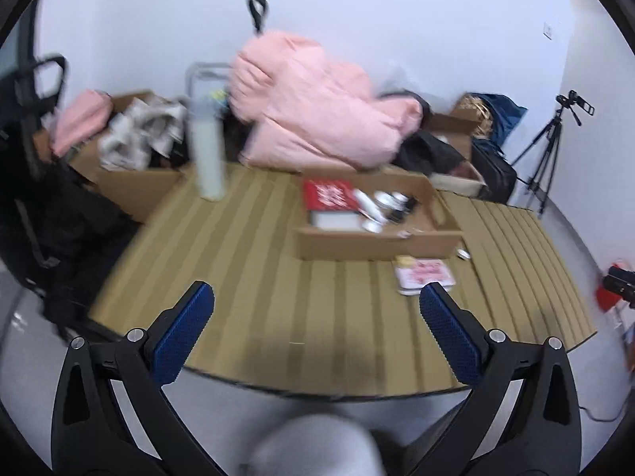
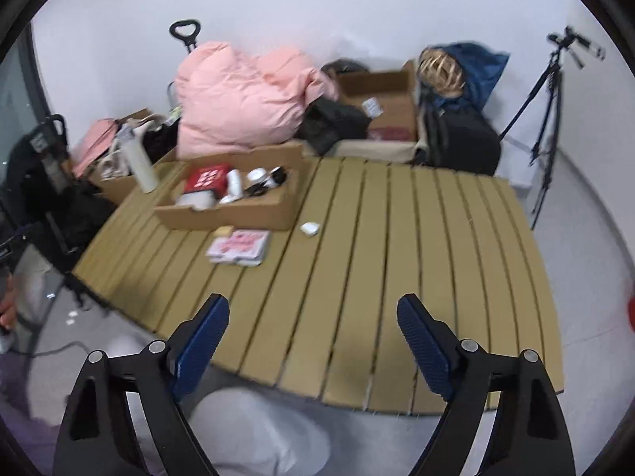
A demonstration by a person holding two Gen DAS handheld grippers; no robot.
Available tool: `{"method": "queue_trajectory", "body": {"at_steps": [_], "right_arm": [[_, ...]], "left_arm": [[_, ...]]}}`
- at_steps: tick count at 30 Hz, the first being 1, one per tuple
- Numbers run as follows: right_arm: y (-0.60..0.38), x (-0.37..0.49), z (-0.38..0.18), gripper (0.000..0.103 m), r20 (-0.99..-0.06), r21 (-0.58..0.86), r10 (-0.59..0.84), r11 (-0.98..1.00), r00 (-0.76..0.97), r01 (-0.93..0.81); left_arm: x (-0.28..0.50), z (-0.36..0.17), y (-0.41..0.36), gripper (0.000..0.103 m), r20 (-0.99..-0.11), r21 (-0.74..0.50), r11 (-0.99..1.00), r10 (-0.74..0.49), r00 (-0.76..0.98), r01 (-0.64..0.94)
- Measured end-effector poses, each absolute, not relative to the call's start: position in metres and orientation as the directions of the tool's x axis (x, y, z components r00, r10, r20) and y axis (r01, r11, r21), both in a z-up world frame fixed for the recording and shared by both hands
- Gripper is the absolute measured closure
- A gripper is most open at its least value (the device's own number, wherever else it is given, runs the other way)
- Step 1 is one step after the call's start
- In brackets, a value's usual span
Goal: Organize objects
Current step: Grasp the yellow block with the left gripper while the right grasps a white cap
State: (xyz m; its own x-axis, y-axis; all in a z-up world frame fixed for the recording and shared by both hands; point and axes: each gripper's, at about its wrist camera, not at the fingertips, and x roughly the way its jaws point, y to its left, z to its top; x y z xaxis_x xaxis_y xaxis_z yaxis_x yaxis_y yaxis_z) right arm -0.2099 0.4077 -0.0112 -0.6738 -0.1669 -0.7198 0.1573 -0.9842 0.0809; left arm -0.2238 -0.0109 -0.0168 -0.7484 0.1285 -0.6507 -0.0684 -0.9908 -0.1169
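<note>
Cardboard box [image 2: 238,210] sits on the slatted tabletop [image 2: 397,258], holding a red book [image 2: 206,178], a white bottle [image 2: 235,184] and small dark and white items too blurred to name. Just beside it lie a pink-and-white booklet [image 2: 240,246] and a small white case [image 2: 308,228]. Left gripper [image 1: 316,309] and right gripper [image 2: 313,317] hover with fingers wide, holding nothing.

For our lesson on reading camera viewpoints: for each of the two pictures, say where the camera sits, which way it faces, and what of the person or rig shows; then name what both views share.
Left wrist: on the left gripper, facing forward over the slatted table's near edge toward the cardboard box; open blue-padded fingers and a grey-clad knee show.
Right wrist: on the right gripper, further right, facing the same table; open fingers, a grey knee.
Shared: box, pink booklet, white bottle, pink jacket, tripod.
</note>
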Motion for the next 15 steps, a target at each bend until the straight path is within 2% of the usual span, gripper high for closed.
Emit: {"method": "queue_trajectory", "body": {"at_steps": [3,6,11,15], "right_arm": [[0.394,-0.232,-0.037,0.013,-0.707,0.035,-0.12,-0.99,-0.697,0.134],[0.38,-0.257,-0.056,0.013,-0.705,0.028,-0.148,-0.983,-0.694,0.181],[0.364,-0.327,-0.109,0.013,-0.757,0.009,-0.153,-0.974,-0.636,0.224],[0.36,-0.386,-0.145,0.013,-0.791,0.005,-0.142,-0.974,-0.595,0.226]], "left_arm": [[-0.259,-0.06,0.036,0.009,-0.702,-0.155,-0.98,0.197,-0.684,-0.124],[-0.302,-0.091,0.081,0.018,-0.705,-0.175,-0.967,0.255,-0.662,-0.186],[-0.368,-0.14,0.133,0.042,-0.773,-0.11,-0.976,0.204,-0.601,-0.189],[-0.397,-0.168,0.148,0.044,-0.791,-0.054,-0.984,0.147,-0.594,-0.172]]}}
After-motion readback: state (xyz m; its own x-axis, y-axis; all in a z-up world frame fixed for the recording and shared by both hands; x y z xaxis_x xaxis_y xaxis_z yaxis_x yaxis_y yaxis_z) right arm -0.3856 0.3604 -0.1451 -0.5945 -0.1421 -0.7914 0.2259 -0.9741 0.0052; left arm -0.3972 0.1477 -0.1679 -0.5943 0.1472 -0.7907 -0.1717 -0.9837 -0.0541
